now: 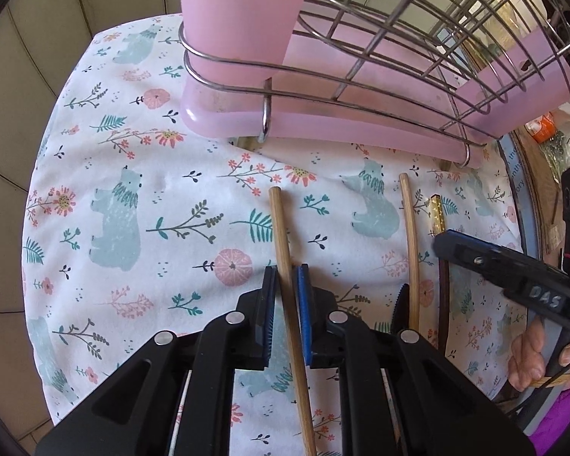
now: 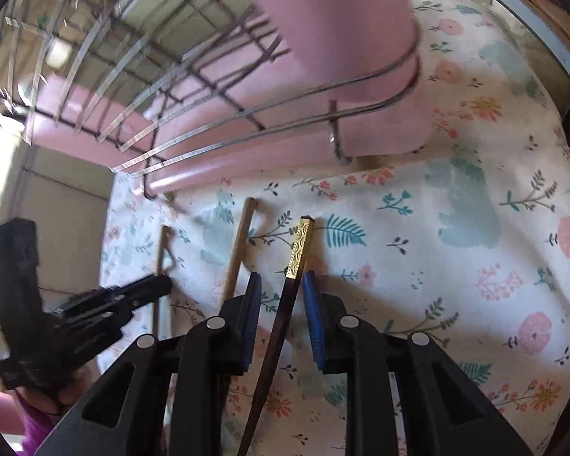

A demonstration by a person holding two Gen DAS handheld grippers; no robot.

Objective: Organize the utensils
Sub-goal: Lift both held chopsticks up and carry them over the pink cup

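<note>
Two light wooden chopsticks and a dark chopstick with a gold end lie on the flowered cloth. My left gripper (image 1: 285, 271) is open, its pads on either side of the left wooden chopstick (image 1: 281, 228) with a small gap. The second wooden chopstick (image 1: 409, 224) lies to its right, then the dark chopstick (image 1: 438, 209). My right gripper (image 2: 281, 281) is open and straddles the dark gold-ended chopstick (image 2: 302, 247) without touching it. The wooden chopsticks (image 2: 241, 243) lie to its left. The right gripper also shows in the left wrist view (image 1: 448, 239), and the left gripper in the right wrist view (image 2: 159, 285).
A wire dish rack (image 1: 361, 38) on a pink drip tray (image 1: 323, 129) stands just beyond the chopstick ends, with a pink utensil cup (image 1: 239, 15) at its corner. The cloth's edge curves off to the left (image 1: 38, 190). Clutter lies at the far right (image 1: 543, 129).
</note>
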